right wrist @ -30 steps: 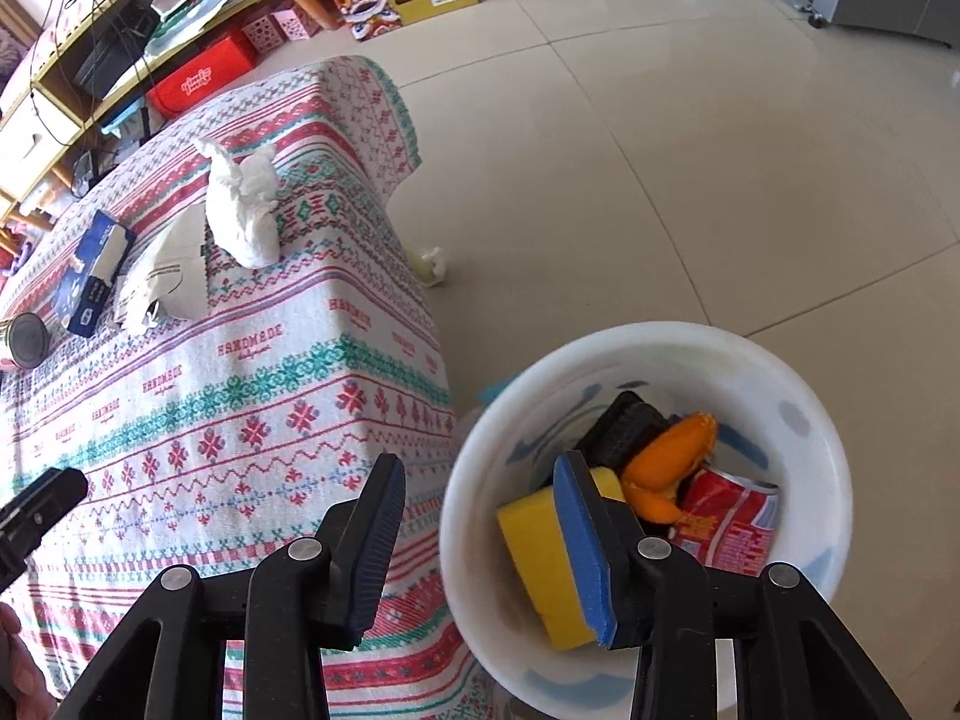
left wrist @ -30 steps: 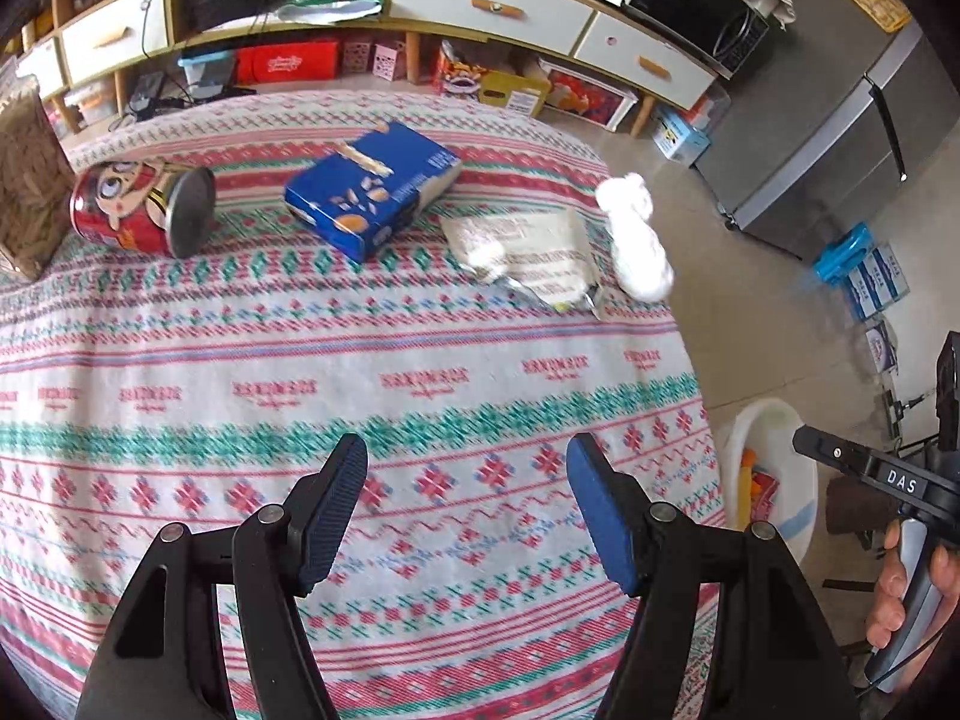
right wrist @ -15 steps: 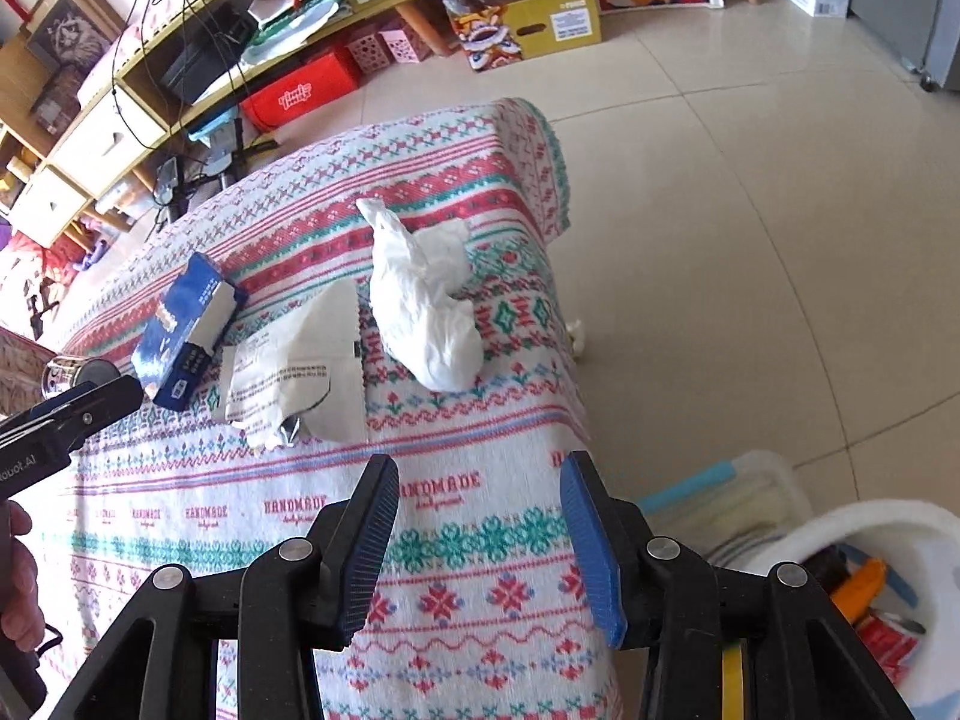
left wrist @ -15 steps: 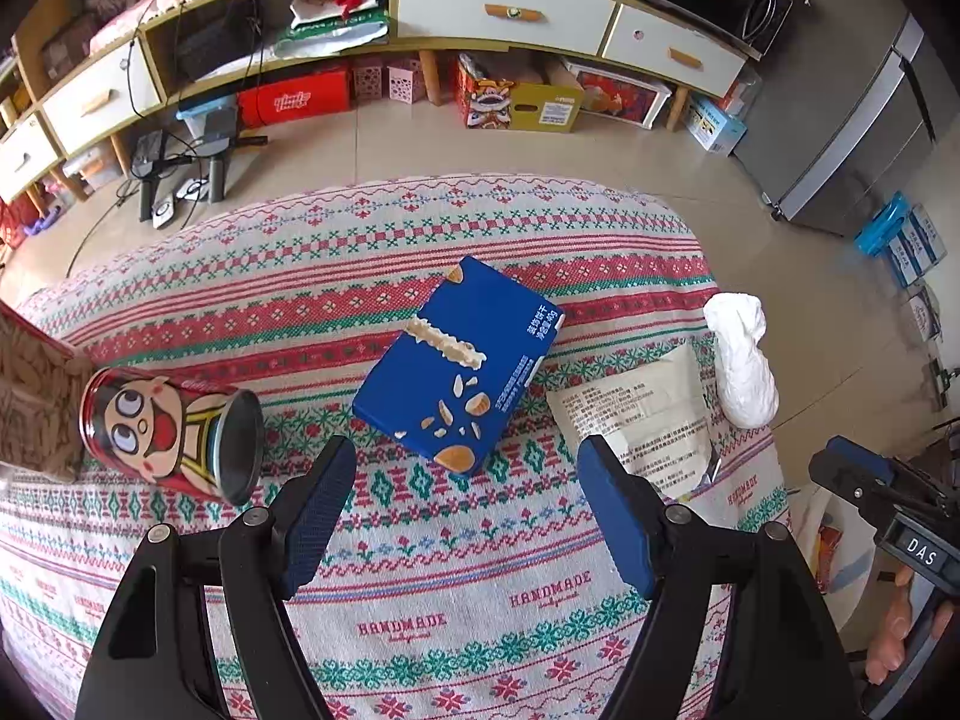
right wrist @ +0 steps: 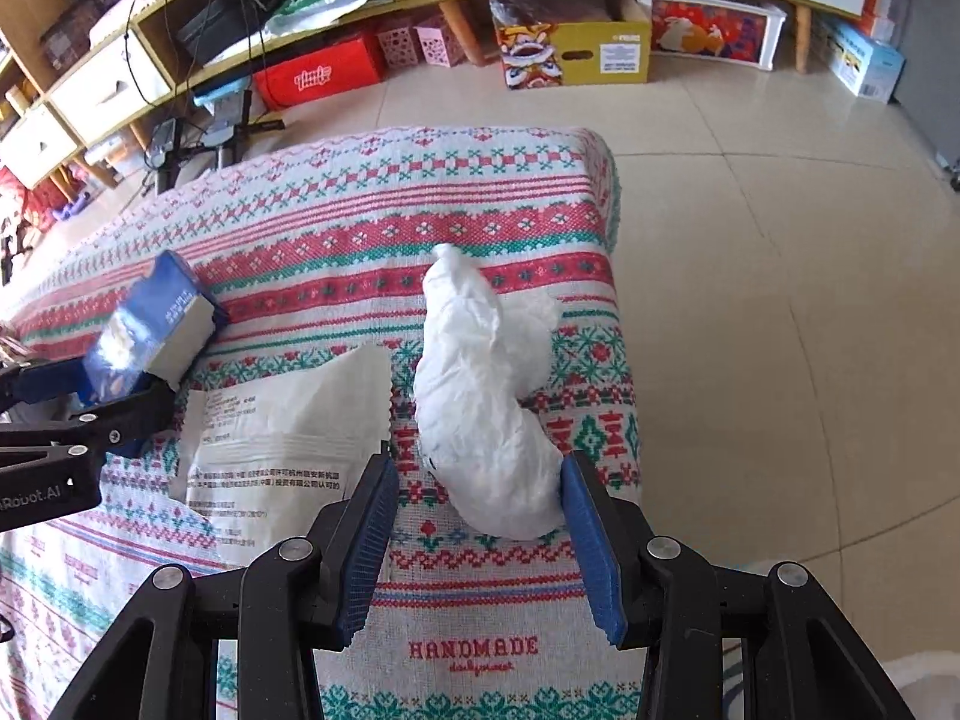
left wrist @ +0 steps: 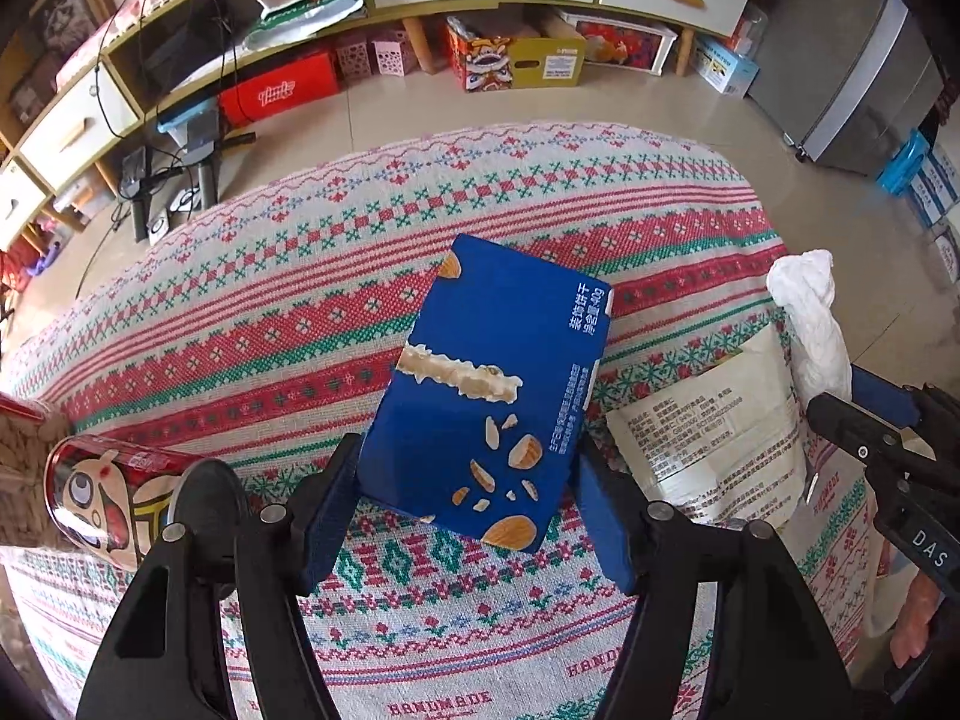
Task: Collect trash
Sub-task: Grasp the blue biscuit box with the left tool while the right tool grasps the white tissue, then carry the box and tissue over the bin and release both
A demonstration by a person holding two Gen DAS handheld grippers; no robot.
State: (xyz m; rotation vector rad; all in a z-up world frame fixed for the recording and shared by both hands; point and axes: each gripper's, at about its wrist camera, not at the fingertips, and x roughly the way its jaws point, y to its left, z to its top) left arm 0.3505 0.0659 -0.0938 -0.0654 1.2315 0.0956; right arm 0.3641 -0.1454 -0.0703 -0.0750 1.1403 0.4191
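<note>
Blue box (left wrist: 486,396) now sits between the wide-open left gripper (left wrist: 468,516); the right gripper (right wrist: 480,540), also open, has reached the white bag (right wrist: 486,414), so both pickups seem near.

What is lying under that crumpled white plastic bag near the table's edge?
The white plastic bag lies directly on the patterned tablecloth, beside a flat white food packet. Anything beneath the bag's bulk is covered, and so is whatever is inside it.
</note>
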